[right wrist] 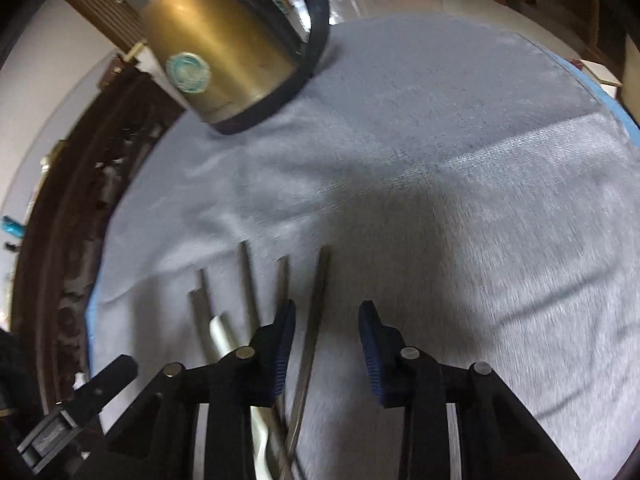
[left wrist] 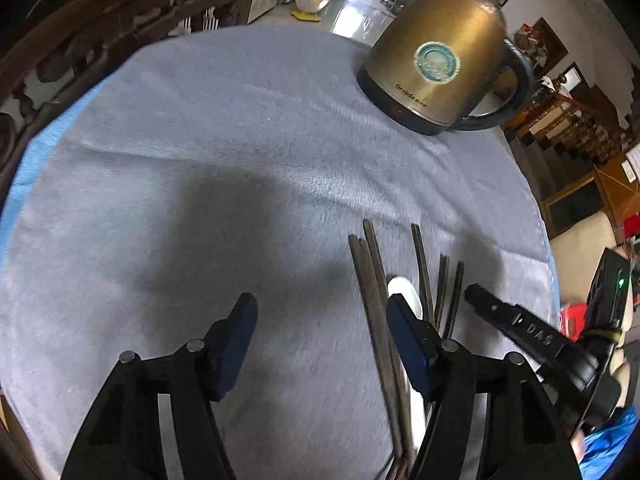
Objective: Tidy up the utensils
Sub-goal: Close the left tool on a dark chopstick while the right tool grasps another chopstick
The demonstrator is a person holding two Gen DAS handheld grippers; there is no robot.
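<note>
Several dark chopsticks (left wrist: 376, 280) lie side by side on the grey cloth with a white spoon (left wrist: 405, 294) among them. My left gripper (left wrist: 320, 316) hovers open just left of them with only cloth between its fingers. Its right finger (left wrist: 404, 332) overlaps the spoon and the chopsticks. In the right wrist view my right gripper (right wrist: 326, 318) stands open above the same chopsticks (right wrist: 248, 280). One chopstick (right wrist: 316, 320) runs between its pads, which do not press on it. The spoon (right wrist: 220, 332) lies to the left of that gripper.
A brass-coloured electric kettle (left wrist: 432, 56) with a black handle stands at the far side of the round table's cloth (left wrist: 200, 160). Dark carved wooden furniture (right wrist: 80, 220) curves along the table edge. A finger (left wrist: 500, 314) of the right gripper reaches in from the right.
</note>
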